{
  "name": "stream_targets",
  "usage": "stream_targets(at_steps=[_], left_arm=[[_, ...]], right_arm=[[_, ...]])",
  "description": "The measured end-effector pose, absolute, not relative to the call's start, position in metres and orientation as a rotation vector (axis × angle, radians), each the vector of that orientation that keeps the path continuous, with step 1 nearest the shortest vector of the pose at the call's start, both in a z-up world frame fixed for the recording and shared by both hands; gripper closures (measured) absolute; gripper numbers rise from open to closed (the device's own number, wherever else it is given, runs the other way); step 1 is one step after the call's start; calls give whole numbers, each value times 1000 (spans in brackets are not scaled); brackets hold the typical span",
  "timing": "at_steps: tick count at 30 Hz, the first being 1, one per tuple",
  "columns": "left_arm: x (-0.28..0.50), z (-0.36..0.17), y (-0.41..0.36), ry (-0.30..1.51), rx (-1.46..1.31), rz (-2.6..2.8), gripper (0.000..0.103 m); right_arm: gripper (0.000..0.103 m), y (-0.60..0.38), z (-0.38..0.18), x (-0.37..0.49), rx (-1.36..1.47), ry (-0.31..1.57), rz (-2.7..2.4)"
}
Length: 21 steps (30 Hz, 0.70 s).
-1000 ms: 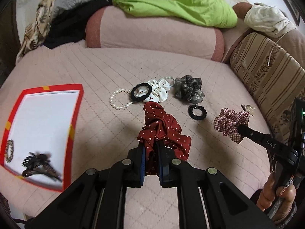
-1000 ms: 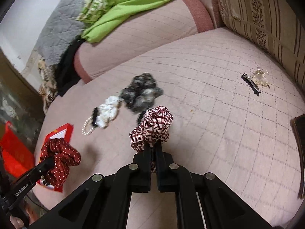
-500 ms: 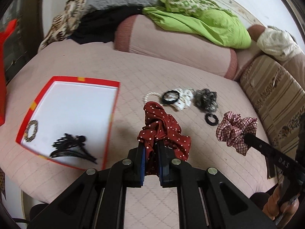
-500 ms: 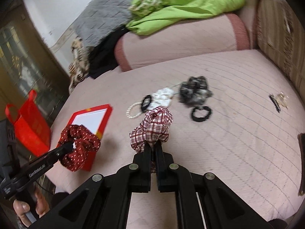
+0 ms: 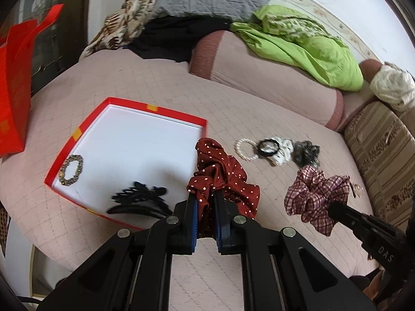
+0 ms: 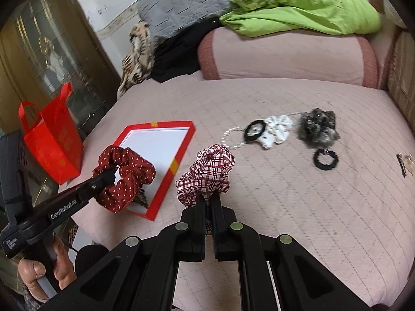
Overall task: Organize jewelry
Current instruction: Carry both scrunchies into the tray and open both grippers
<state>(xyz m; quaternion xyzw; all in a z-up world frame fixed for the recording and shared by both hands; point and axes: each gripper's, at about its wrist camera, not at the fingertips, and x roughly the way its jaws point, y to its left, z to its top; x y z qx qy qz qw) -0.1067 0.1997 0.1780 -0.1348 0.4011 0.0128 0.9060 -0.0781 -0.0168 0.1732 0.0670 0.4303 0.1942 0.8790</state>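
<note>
My left gripper [image 5: 206,202] is shut on a dark red polka-dot scrunchie [image 5: 220,173], held above the right edge of the red-rimmed white tray [image 5: 124,140]; both also show in the right wrist view [image 6: 124,173]. My right gripper [image 6: 208,202] is shut on a red plaid scrunchie [image 6: 210,173], held over the bed right of the tray [image 6: 179,153]; the plaid scrunchie also shows in the left wrist view [image 5: 313,194]. The tray holds a leopard hair tie [image 5: 70,169] and a black claw clip [image 5: 140,199].
On the pink quilt lie a pearl bracelet [image 6: 230,137], a black hair tie on a white scrunchie [image 6: 275,129], a grey scrunchie [image 6: 319,127], a black tie [image 6: 325,158] and a hair pin [image 6: 403,163]. A red bag [image 6: 52,140] stands left. Cushions and clothes at the back.
Both grippers have moved left with their scrunchies. The red scrunchie has gone from over the quilt to over the tray's right edge; the plaid one has followed toward the tray.
</note>
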Motion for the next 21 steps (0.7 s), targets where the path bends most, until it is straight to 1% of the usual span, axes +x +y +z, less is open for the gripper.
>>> stream_targets(at_steps=[6,11,21], left_arm=[[-88,176,240,836,-305,64,93],[-49,170,282,862,-268,134,93],[55,122,370,962,-329,248,93]], right_arm=[[98,21,174,-59,95,899,440],[98,57,174,-27,83,913,479],[98,135,142,57,37,967,532]])
